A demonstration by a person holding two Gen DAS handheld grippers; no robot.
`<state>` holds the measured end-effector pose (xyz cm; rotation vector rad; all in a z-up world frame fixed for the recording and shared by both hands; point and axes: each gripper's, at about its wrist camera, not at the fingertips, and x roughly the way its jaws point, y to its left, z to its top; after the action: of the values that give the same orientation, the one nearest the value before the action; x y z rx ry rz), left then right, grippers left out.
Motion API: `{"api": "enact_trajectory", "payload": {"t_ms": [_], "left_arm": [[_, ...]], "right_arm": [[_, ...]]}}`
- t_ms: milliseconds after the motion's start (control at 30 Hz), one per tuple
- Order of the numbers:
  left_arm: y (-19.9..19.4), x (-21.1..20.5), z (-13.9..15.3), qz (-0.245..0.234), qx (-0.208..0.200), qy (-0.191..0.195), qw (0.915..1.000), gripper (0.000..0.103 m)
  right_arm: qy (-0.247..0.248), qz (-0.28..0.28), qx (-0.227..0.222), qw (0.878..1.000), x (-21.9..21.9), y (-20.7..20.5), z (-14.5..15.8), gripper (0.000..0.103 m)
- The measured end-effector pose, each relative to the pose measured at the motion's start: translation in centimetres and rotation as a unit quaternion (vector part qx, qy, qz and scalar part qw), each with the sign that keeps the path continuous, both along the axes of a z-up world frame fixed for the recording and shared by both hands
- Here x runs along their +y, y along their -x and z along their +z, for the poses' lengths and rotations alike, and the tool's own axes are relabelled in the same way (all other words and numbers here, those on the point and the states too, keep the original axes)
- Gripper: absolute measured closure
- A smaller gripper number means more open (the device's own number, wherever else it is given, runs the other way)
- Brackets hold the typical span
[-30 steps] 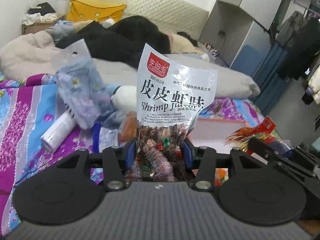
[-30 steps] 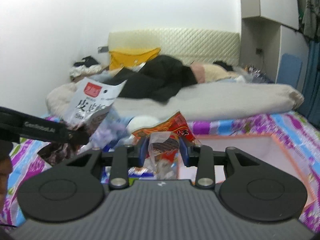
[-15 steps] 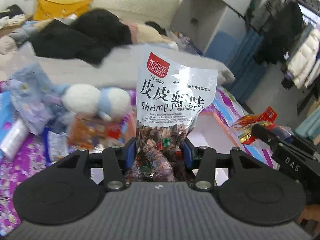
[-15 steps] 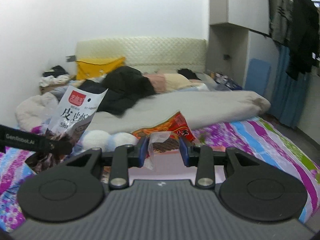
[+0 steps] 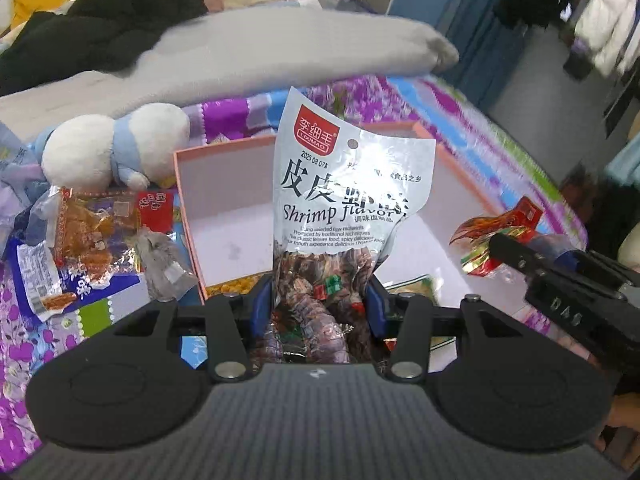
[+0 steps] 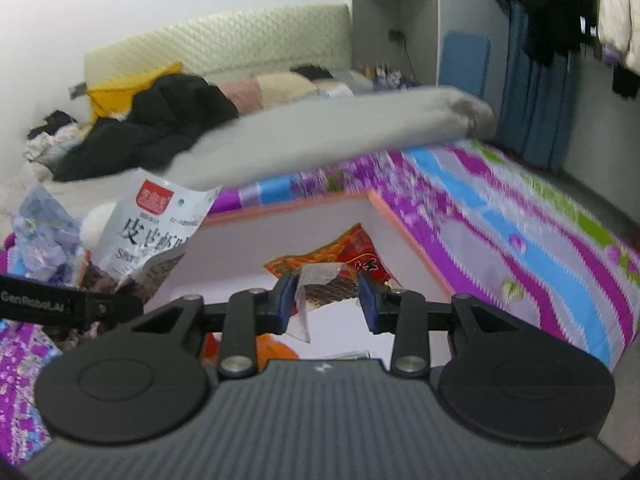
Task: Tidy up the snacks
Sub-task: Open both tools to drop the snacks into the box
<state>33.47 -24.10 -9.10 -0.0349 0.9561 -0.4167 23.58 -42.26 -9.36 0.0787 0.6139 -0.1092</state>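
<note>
Left gripper [image 5: 318,304] sits at lower centre of its own view, pointing downward, blue pads clamped on the lower part of an upright shrimp snack bag [image 5: 348,200]. Right gripper [image 6: 328,300], at lower centre of its view, pinches a red snack packet [image 6: 340,260]; in the left view it enters from the right edge.

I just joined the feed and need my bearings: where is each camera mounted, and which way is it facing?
Left wrist: rides the left tongs, looking down over the shrimp bag into the pink box; right tongs enter at right.
Right wrist: rides the right tongs, holding the red packet, facing the box and bed; left tongs at left.
Both share the box and both snacks.
</note>
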Motion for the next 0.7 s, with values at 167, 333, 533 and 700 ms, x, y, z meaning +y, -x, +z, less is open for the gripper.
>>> {"api": "enact_trajectory", "payload": {"t_ms": [167, 333, 533, 700], "left_arm": [[-1.5, -0.6, -1.7, 0.003, 0.014, -0.015, 0.9998, 0.050], [-1.8, -0.2, -2.4, 0.009, 0.028, -0.016, 0.9994, 0.049], [-1.5, -0.1, -1.8, -0.001, 0.031, -0.019, 0.9993, 0.041], [-0.9, 0.4, -0.3, 0.001, 0.012, -0.009, 0.9999, 0.028]], "right_arm": [[-0.001, 0.008, 0.027, 1.000, 0.2, -1.1, -2.4, 0.064], [-0.011, 0.003, 0.038, 0.999, -0.4, -0.8, -3.6, 0.064], [-0.020, -0.002, 0.041, 0.999, -1.2, -0.8, -3.5, 0.053], [-0.027, 0.003, 0.030, 0.999, -1.4, -0.7, -2.3, 0.039]]}}
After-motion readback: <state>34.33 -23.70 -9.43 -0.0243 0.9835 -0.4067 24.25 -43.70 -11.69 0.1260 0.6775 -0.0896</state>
